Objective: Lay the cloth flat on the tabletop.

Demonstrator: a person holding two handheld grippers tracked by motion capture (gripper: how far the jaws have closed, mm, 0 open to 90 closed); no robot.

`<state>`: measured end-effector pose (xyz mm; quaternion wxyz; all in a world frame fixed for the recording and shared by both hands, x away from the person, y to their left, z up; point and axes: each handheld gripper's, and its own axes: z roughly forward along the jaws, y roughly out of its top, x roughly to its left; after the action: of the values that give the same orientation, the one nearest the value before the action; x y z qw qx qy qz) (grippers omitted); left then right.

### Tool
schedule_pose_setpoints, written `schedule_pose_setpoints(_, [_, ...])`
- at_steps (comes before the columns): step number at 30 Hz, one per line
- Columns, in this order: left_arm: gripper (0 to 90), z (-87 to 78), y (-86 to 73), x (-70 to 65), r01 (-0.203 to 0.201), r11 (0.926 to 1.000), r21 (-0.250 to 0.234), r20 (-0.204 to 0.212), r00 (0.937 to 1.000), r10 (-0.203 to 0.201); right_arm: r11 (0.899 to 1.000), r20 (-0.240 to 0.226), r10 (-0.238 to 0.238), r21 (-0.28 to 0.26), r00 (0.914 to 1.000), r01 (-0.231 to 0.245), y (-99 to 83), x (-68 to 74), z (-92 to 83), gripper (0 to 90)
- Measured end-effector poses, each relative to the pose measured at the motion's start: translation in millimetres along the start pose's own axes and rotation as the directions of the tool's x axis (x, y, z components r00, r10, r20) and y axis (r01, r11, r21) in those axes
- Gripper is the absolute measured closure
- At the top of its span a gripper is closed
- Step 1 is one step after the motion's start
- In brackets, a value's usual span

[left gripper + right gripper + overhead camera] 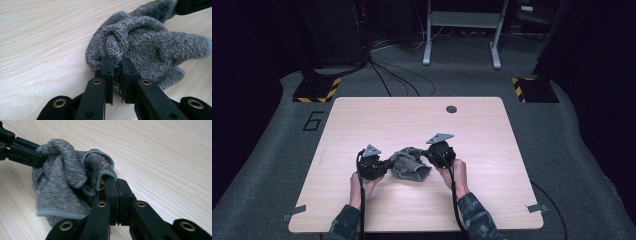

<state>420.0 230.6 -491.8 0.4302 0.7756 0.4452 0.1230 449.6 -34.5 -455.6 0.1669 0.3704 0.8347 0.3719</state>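
A crumpled grey knitted cloth (409,165) lies on the wooden table (412,120), between the two hand-held grippers. My left gripper (389,164) comes in from the left. In the left gripper view its jaws (117,62) pinch a raised fold of the cloth (150,42). My right gripper (426,155) meets the cloth from the right, and in the right gripper view its jaws (117,182) are closed on a hemmed edge of the cloth (65,177). Each gripper view also shows the other gripper's black jaws at the cloth's far side.
A dark round hole (451,109) sits near the table's far edge. Grey tape tabs (534,208) mark the front corners. Cables (397,80) run over the carpet beyond the table, near yellow-and-black striped bases (317,90) and a metal frame (462,30).
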Motion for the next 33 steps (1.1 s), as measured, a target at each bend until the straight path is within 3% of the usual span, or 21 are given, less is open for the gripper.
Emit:
schedule_pose_setpoints(2, [82.6,-0.8,0.0,2.8,0.003,1.0000,0.002,-0.004,1.0000,-0.003,1.000,0.013,-0.011,-0.007,0.9999,0.011,-1.7,-3.5,-6.1,89.1])
schedule_pose_setpoints(12, [82.7,0.8,9.4,17.1,0.008,0.9999,0.010,-0.013,0.9999,-0.008,0.999,0.059,0.037,-0.016,0.9976,-0.036,-11.4,-15.3,-26.5,89.5])
schedule_pose_setpoints(16, [81.5,8.4,12.9,25.1,0.022,0.9990,0.038,-0.013,0.9997,-0.022,0.999,0.062,0.045,-0.014,0.9970,-0.045,-19.6,-22.0,-30.4,89.4])
schedule_pose_setpoints(17, [79.3,9.3,13.3,25.3,0.028,0.9985,0.048,-0.015,0.9995,-0.028,0.998,0.059,0.061,-0.011,0.9964,-0.061,-21.6,-21.0,-30.0,89.4])
schedule_pose_setpoints(18, [63.7,9.6,13.6,25.2,0.029,0.9976,0.063,-0.021,0.9994,-0.028,0.998,0.056,0.056,0.005,0.9969,-0.056,-25.5,-19.9,-29.7,89.4])
schedule_pose_setpoints(19, [57.6,7.5,13.3,23.9,0.035,0.9967,0.073,-0.037,0.9988,-0.032,0.999,0.052,0.042,0.004,0.9978,-0.042,-27.0,-20.4,-29.4,89.4])
schedule_pose_setpoints(20, [50.5,7.5,13.3,23.9,0.035,0.9967,0.073,-0.037,0.9988,-0.032,0.999,0.052,0.042,0.004,0.9978,-0.042,-27.0,-20.4,-29.4,89.4])
schedule_pose_setpoints(21, [50.5,5.6,12.8,22.1,0.044,0.9969,0.065,-0.051,0.9979,-0.041,0.999,0.051,0.052,0.010,0.9973,-0.053,-28.4,-18.9,-30.2,89.4])
schedule_pose_setpoints(22, [42.1,2.2,12.0,19.3,0.053,0.9974,0.049,-0.058,0.9971,-0.050,0.999,0.046,0.049,0.005,0.9977,-0.049,-30.6,-18.1,-31.6,89.3])
schedule_pose_setpoints(24, [39.4,-8.5,9.9,15.4,0.030,0.9986,0.044,-0.060,0.9978,-0.028,0.998,0.049,0.060,0.009,0.9970,-0.061,-31.5,-17.0,-33.4,89.3])
schedule_pose_setpoints(27, [36.6,-16.6,7.6,9.9,0.013,0.9991,0.041,-0.060,0.9981,-0.011,0.999,0.048,0.037,0.009,0.9982,-0.037,-33.0,-18.7,-35.0,89.2])
schedule_pose_setpoints(29, [32.9,-22.1,6.0,4.0,-0.005,0.9992,0.039,-0.048,0.9988,0.007,0.998,0.045,0.057,0.008,0.9974,-0.057,-35.2,-17.9,-35.8,89.1])
schedule_pose_setpoints(30, [31.6,-26.8,5.0,-4.8,-0.030,0.9988,0.039,-0.034,0.9989,0.032,0.998,0.047,0.055,0.008,0.9974,-0.056,-36.1,-17.6,-35.5,89.1])
schedule_pose_setpoints(33, [29.1,-28.6,4.7,-14.1,-0.050,0.9983,0.029,-0.004,0.9987,0.050,0.999,0.045,0.052,0.010,0.9976,-0.052,-38.5,-17.0,-35.0,89.0])
